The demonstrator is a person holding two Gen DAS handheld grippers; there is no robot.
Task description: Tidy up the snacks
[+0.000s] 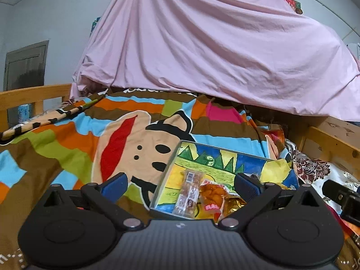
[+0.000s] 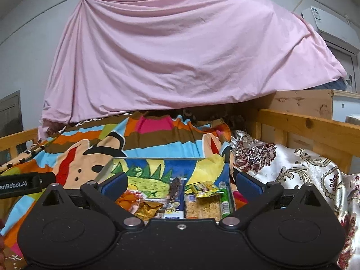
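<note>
Apparently between picks: both grippers, left point(image 1: 181, 185) and right point(image 2: 181, 185), gape empty over the tray point(image 2: 157, 159); next, grasp the gold packet point(image 2: 147, 208) at 7 o'clock.

A wooden bed point(image 2: 303, 121) carries a bright cartoon blanket point(image 1: 67, 144) with stripes. A flat box with a painted picture inside point(image 2: 157, 168) lies on the blanket. At 3 o'clock from the box lies a shiny white flowered cloth point(image 2: 292, 164).

Pink sheet point(image 1: 202, 51); striped cartoon blanket point(image 1: 67, 144).
</note>
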